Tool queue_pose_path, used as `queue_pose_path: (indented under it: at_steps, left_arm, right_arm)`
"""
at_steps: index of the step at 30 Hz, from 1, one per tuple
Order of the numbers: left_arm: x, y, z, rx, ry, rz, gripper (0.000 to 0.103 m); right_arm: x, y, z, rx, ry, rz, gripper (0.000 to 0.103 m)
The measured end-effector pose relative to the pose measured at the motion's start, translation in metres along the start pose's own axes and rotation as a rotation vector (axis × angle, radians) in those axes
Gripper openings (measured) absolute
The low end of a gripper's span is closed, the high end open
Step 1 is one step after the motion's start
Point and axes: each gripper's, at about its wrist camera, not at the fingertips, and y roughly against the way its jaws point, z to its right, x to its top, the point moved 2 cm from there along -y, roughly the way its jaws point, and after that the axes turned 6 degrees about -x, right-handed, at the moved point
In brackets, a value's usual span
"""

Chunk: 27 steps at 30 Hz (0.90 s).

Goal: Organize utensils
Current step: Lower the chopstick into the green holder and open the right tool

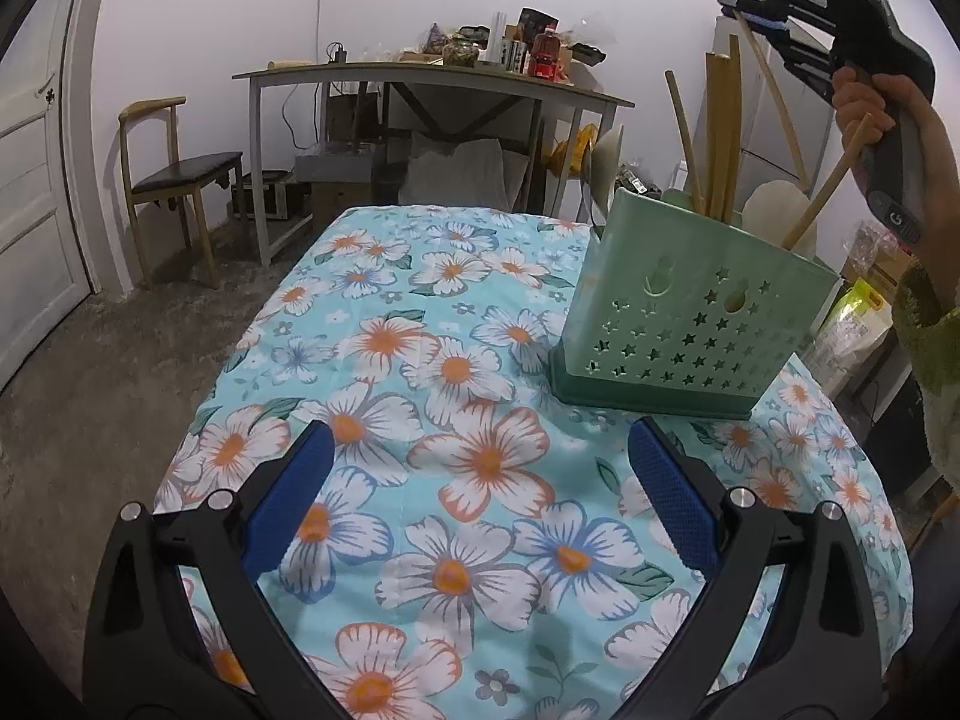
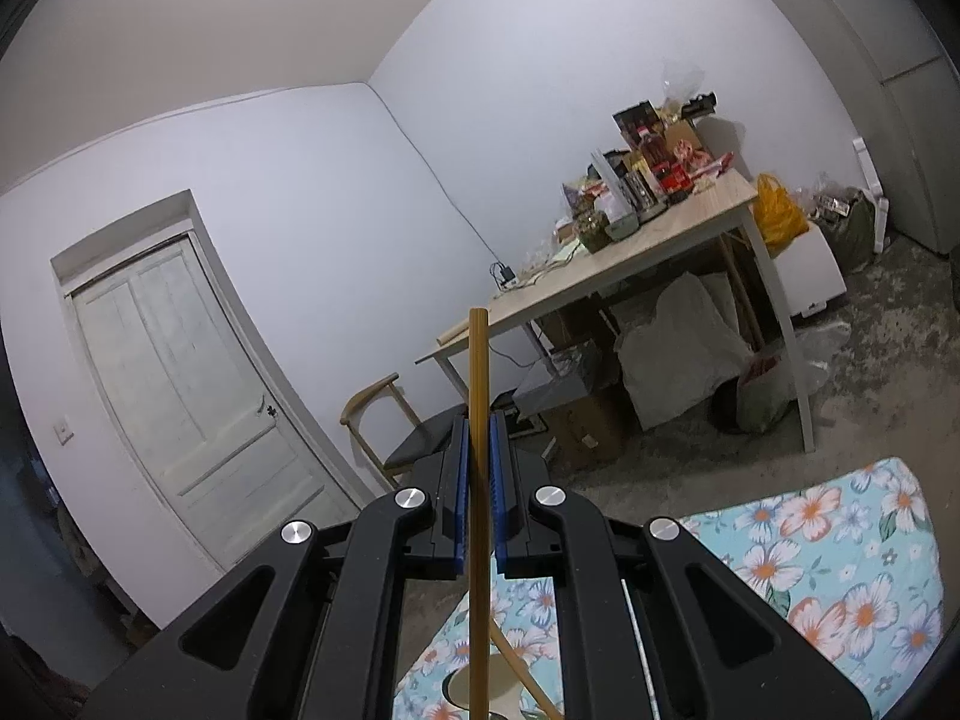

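Note:
A pale green utensil holder (image 1: 690, 324) with star cut-outs stands at the right of the floral-clothed table (image 1: 420, 360). Several wooden chopsticks (image 1: 717, 138) and a white spoon (image 1: 774, 204) stick up out of it. My right gripper (image 1: 735, 5) hangs above the holder in a person's hand, shut on one chopstick (image 1: 774, 90) that slopes down towards the holder. In the right wrist view that chopstick (image 2: 478, 372) runs upright between the blue pads (image 2: 461, 498) of the right gripper (image 2: 478, 468). My left gripper (image 1: 480, 480) is open over the cloth, left of the holder, with nothing in it.
A cluttered desk (image 1: 432, 78) stands behind the table, with boxes and bags under it. A wooden chair (image 1: 174, 180) and a white door (image 1: 36, 180) are at the left. More bags (image 1: 852, 312) and a fridge are at the right.

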Motion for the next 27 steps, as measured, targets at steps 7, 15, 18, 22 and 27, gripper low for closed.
queue_pose_path:
  at_steps: [7, 15, 18, 22, 27]
  left_arm:
    - [0.0, 0.0, -0.001, 0.003, -0.001, 0.001, 0.095]
    - [0.001, 0.005, -0.004, 0.007, 0.004, 0.003, 0.095]
    - [0.001, 0.008, -0.005, 0.01, 0.0, 0.013, 0.095]
    - [0.001, 0.016, -0.005, 0.01, 0.009, 0.018, 0.095]
    - [0.0, 0.028, -0.002, 0.008, 0.005, 0.028, 0.095]
  right_arm:
    - [-0.009, -0.006, 0.004, -0.017, -0.003, -0.014, 0.007]
    - [-0.024, 0.005, 0.009, -0.044, -0.019, -0.032, 0.01]
    - [-0.027, 0.016, 0.01, -0.047, -0.016, -0.025, 0.01]
    - [-0.027, 0.035, 0.011, -0.05, -0.018, -0.01, 0.01]
    - [-0.025, 0.064, 0.008, -0.05, -0.006, 0.019, 0.01]
